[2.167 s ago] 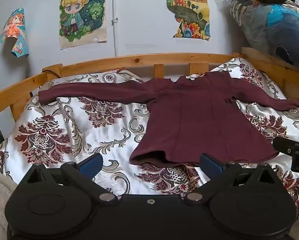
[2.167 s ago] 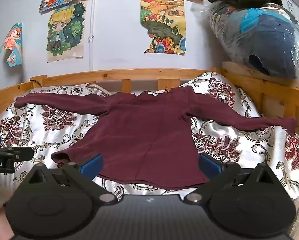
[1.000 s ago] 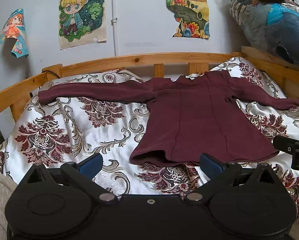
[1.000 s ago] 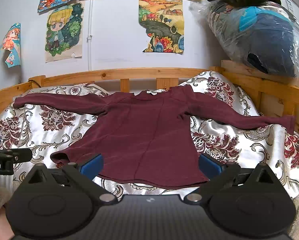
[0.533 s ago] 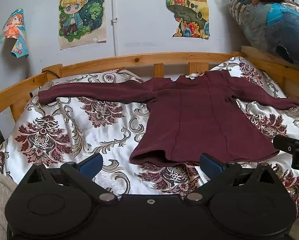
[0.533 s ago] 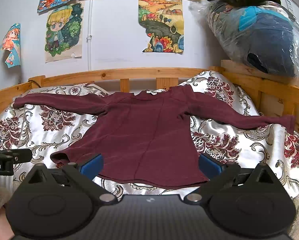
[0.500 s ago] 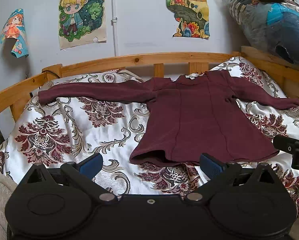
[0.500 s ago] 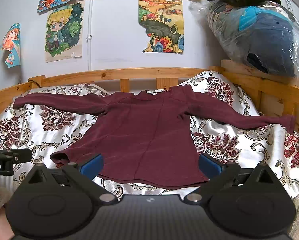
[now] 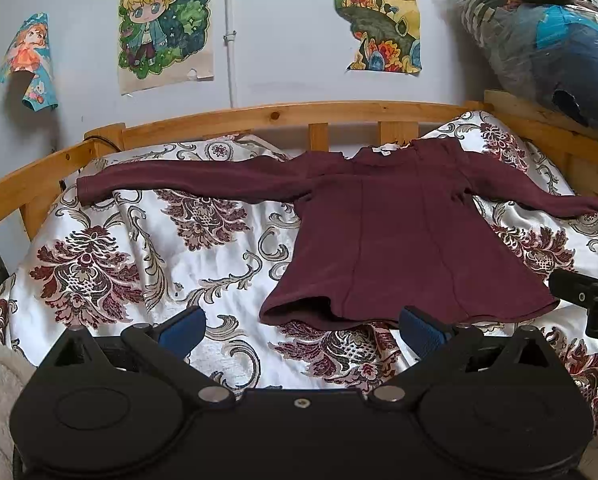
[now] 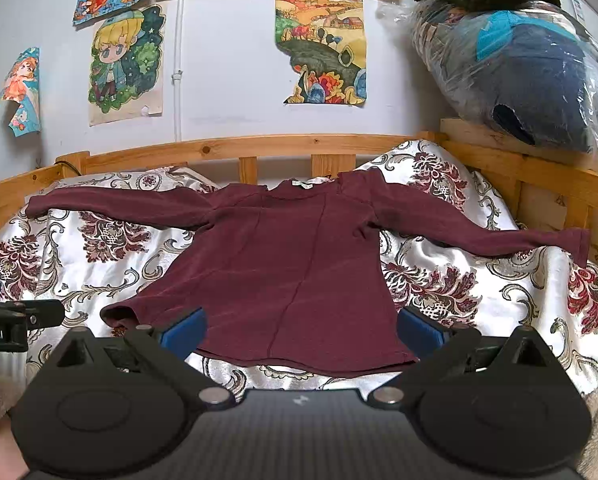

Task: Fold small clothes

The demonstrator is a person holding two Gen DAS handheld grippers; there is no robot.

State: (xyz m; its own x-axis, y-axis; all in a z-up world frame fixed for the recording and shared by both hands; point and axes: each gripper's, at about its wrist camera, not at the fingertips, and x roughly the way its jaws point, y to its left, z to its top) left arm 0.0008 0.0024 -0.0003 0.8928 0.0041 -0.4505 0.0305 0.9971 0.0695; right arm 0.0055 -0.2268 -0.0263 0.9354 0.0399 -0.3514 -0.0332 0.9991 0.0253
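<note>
Satin quilt [image 9: 203,264] under flat top [image 10: 299,264] | our left gripper [image 9: 301,326], right gripper [image 10: 301,326] gape, empty | we judge cloth light, limp; pinch cuffs, hem corners

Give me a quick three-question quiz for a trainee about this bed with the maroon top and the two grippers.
1. True or false: the maroon top is already folded in half.
2. Multiple choice: the left gripper is A) shut on a sleeve, B) open and holding nothing, C) out of view.
3. Fill in: the top's neckline points toward the wooden ______ at the far edge of the patterned bedspread.

Key
1. False: it lies flat, both sleeves spread out.
2. B. The right gripper is open too, near the hem.
3. Rail.
</note>
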